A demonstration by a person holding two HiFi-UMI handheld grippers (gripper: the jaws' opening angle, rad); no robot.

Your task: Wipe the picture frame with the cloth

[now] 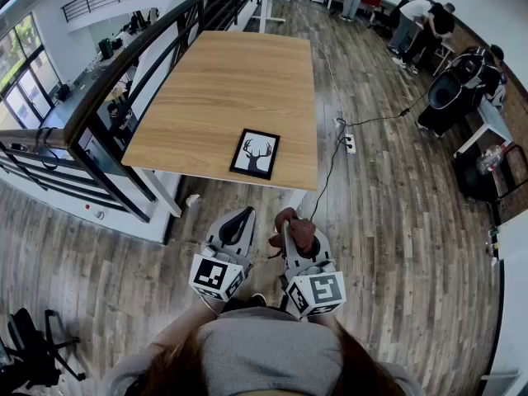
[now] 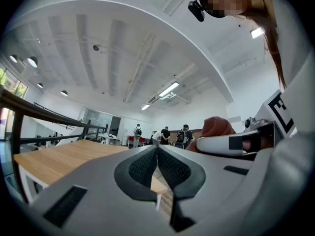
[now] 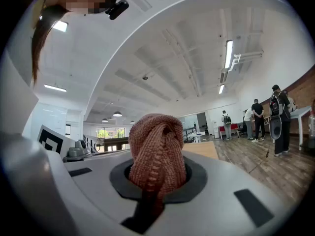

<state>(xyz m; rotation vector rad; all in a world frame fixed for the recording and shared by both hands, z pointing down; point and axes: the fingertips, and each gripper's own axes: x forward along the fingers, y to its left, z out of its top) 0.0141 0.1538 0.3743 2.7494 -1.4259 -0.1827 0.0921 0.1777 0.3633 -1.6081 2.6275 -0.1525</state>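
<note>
- Head view: wiping has not begun, and this looks like the approach.
  - The frame (image 1: 255, 153) lies flat by the near edge of the table (image 1: 216, 81).
  - It is well apart from both grippers, which are held level close to the person's body, over the floor.
  - The left gripper (image 1: 241, 215) and right gripper (image 1: 288, 219) sit side by side, with the cloth (image 1: 300, 231) bunched at the right one's tip.
- Head view, surroundings: nothing on the table lies between the grippers and the frame.
  - A railing (image 1: 124, 68) runs along the left.
  - A power strip (image 1: 350, 143) and its cable (image 1: 328, 176) lie on the floor by the table's near right corner. They could be underfoot when the person steps in.
  - People (image 1: 421, 19) stand far off at the back.
- Left gripper view: the jaws are pressed together with nothing between them. The table's edge shows ahead on the left, and the right gripper with its cloth is just beside it on the right.
- Right gripper view: the jaws are clamped on the cloth, which bulges out ahead of them as a folded wad.
  - The next move probably calls for stepping up to the table.
  - The right gripper would then reach forward and tip down until the wad meets the frame.
  - The frame looks light and may slide, so the empty left gripper could steady it.
</note>
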